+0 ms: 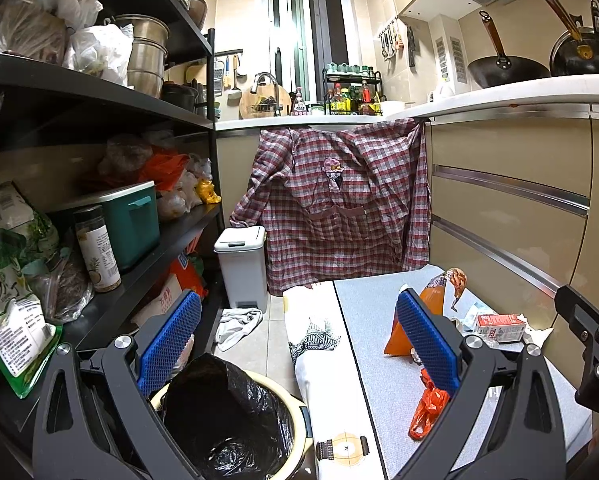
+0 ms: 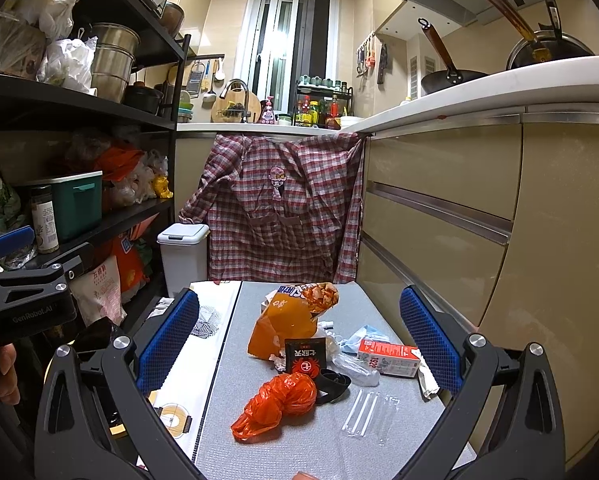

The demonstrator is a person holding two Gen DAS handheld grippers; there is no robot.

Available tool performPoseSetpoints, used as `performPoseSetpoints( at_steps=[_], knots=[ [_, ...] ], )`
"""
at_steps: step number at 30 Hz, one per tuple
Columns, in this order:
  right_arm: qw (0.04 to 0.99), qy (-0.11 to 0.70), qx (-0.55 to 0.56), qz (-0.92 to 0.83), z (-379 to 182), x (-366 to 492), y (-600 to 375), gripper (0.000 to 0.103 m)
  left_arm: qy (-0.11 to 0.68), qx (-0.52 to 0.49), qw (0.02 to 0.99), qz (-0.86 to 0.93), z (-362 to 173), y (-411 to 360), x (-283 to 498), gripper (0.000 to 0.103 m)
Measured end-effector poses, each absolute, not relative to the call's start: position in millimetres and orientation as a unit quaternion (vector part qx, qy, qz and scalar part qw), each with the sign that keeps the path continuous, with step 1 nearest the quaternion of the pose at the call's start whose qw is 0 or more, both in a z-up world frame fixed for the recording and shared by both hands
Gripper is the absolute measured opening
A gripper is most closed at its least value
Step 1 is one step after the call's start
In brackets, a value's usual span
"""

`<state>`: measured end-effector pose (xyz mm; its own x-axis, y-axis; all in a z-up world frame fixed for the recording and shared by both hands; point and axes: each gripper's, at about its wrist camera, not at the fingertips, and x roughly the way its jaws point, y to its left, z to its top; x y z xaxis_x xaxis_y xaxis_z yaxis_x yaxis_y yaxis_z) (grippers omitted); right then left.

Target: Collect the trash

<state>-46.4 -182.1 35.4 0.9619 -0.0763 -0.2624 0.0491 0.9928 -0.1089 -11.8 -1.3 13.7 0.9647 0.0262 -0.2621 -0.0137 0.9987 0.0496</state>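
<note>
Two hand-held grippers, left (image 1: 297,344) and right (image 2: 299,344), both wide open and empty, hover over trash on the worktop (image 2: 379,312); nothing collected yet, so next: close on the orange bag (image 2: 277,404), carry to bin (image 1: 227,420).

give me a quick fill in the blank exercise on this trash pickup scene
1. The bin beside the table is lined with a ____ bag.
2. The crumpled plastic bag nearest the right gripper is ____ in colour.
3. A ____ shirt hangs from the counter edge at the back.
4. Both the left gripper and the right gripper are ____ and hold nothing.

Missing words: black; orange; plaid; open
</note>
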Motion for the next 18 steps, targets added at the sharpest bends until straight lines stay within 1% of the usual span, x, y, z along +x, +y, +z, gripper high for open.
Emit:
performPoseSetpoints(
  at_steps=[6, 9, 11, 14, 18],
  knots=[
    [0.988, 0.147, -0.041, -0.032, 32, -41, -188, 0.098, 0.137, 0.025, 0.99, 0.008, 12, -2, -10, 0.095],
    [0.984, 0.161, -0.038, -0.061, 34, -30, -209, 0.098, 0.151, 0.024, 0.988, 0.011, 7, 0, -4, 0.095],
    [0.98, 0.177, -0.028, -0.091, 38, -20, -231, 0.098, 0.167, 0.019, 0.986, 0.013, 3, 4, 3, 0.095],
    [0.977, 0.18, 0.026, -0.109, 38, -1, -283, 0.098, 0.183, 0.01, 0.983, 0.017, -3, 11, 11, 0.095],
    [0.968, 0.195, 0.081, -0.138, 20, 29, -340, 0.098, 0.188, 0.009, 0.982, 0.016, -6, 13, 13, 0.095]
  ],
)
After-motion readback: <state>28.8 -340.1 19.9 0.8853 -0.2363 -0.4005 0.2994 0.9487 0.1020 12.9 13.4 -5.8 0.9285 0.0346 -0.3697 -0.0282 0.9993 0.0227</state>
